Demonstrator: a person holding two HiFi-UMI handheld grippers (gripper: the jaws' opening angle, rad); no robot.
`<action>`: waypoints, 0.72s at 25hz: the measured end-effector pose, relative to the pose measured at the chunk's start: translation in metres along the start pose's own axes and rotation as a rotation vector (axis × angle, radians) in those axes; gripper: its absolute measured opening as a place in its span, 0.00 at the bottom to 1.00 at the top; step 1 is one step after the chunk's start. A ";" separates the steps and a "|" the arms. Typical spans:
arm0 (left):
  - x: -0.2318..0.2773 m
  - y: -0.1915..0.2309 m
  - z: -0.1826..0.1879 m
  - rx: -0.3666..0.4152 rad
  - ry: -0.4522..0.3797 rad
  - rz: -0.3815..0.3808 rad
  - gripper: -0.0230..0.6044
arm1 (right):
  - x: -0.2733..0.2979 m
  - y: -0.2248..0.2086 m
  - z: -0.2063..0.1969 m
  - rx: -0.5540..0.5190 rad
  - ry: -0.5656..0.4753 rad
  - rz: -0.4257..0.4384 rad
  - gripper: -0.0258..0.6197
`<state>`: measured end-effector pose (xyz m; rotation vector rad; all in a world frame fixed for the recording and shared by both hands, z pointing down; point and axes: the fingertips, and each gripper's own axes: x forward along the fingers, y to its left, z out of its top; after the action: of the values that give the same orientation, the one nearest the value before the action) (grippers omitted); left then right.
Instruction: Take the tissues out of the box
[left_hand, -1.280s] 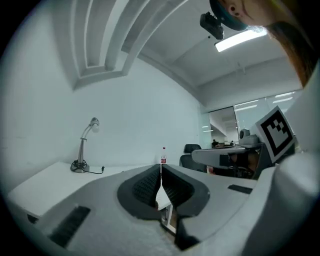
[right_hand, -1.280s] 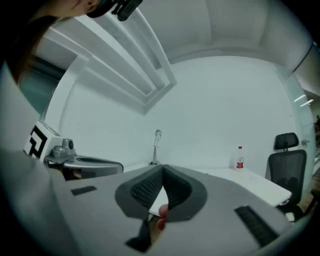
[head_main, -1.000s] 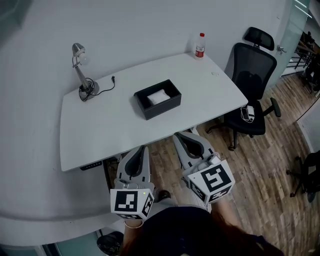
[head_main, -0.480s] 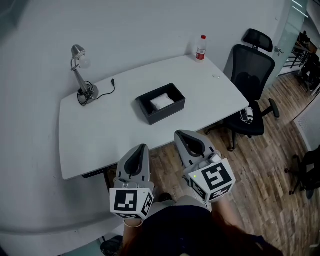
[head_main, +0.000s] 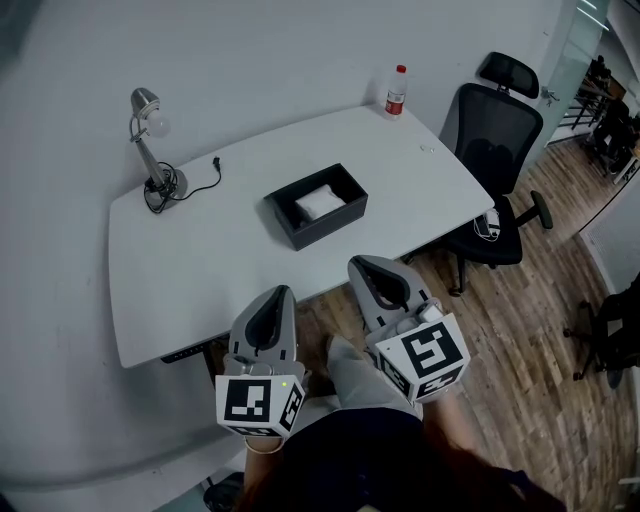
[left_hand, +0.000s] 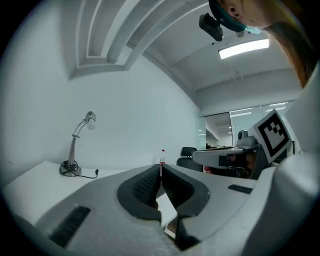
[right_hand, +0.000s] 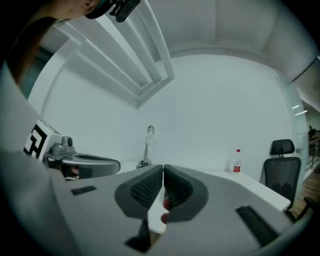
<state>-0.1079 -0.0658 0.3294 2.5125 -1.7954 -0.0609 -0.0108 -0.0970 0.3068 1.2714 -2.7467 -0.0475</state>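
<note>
A black open box (head_main: 316, 205) sits in the middle of the white table (head_main: 200, 260), with white tissues (head_main: 320, 202) showing inside it. Both grippers hang short of the table's near edge, over the wooden floor. My left gripper (head_main: 282, 293) points toward the table with its jaws pressed together and nothing between them. My right gripper (head_main: 361, 266) stands beside it, jaws likewise shut and empty. In the left gripper view the jaw tips (left_hand: 160, 167) meet; in the right gripper view the tips (right_hand: 163, 167) also meet.
A desk lamp (head_main: 150, 150) with its cord stands at the table's far left. A red-capped bottle (head_main: 397, 90) stands at the far right corner. A black office chair (head_main: 497, 150) is at the table's right side. A white wall runs behind the table.
Both grippers and the view have drifted slightly; the table now lies a little further left and closer to the grippers. Both jaws stay shut.
</note>
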 end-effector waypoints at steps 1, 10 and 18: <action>0.002 0.001 0.000 -0.001 0.000 -0.001 0.08 | 0.001 -0.002 0.001 -0.002 0.010 -0.006 0.07; 0.021 0.010 -0.001 0.008 0.008 0.000 0.08 | 0.021 -0.012 -0.001 -0.012 0.008 0.021 0.11; 0.046 0.027 0.002 0.021 0.009 -0.014 0.08 | 0.047 -0.025 -0.001 -0.017 0.028 0.017 0.13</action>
<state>-0.1188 -0.1179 0.3292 2.5351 -1.7848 -0.0319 -0.0221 -0.1491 0.3106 1.2347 -2.7279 -0.0509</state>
